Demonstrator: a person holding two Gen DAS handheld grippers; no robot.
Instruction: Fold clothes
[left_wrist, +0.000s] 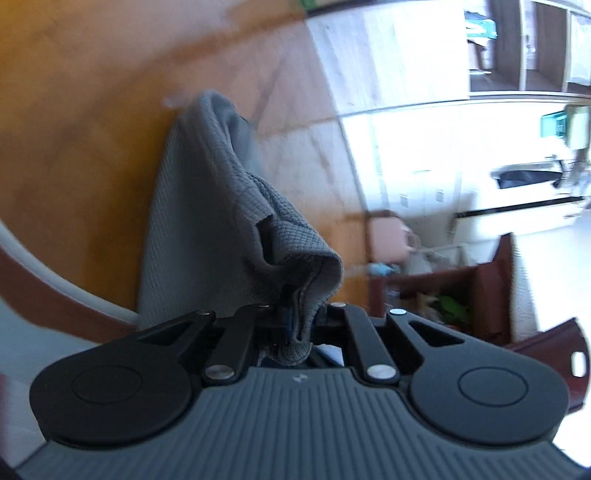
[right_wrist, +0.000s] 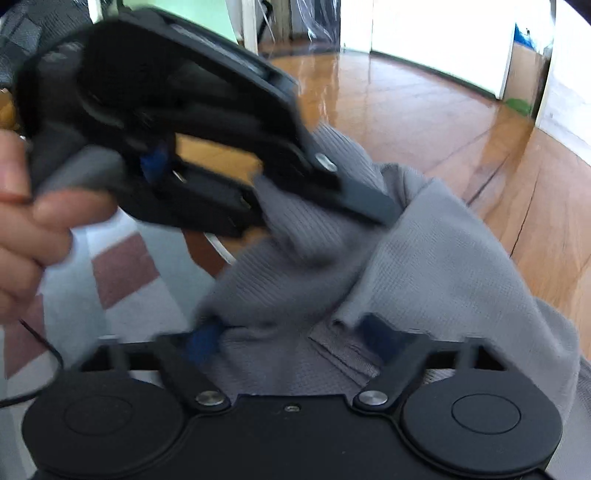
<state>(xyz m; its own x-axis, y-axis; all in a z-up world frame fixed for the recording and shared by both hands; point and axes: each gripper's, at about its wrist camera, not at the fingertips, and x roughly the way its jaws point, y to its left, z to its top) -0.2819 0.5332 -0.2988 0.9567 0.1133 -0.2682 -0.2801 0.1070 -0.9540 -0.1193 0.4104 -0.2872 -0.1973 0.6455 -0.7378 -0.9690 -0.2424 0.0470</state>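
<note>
Nearest, right gripper (right_wrist: 291, 334) spread wide, grey garment (right_wrist: 424, 258) draped between the fingers, not visibly pinched. Beyond, left gripper (left_wrist: 295, 325) clenched on a bunched hem of that garment, lifted clear of the orange wooden floor (left_wrist: 92, 110). Farther, kitchen cabinets (left_wrist: 424, 192). Judged mid-fold, carrying stage; next move likely calls for a second firm hold before laying flat.
</note>
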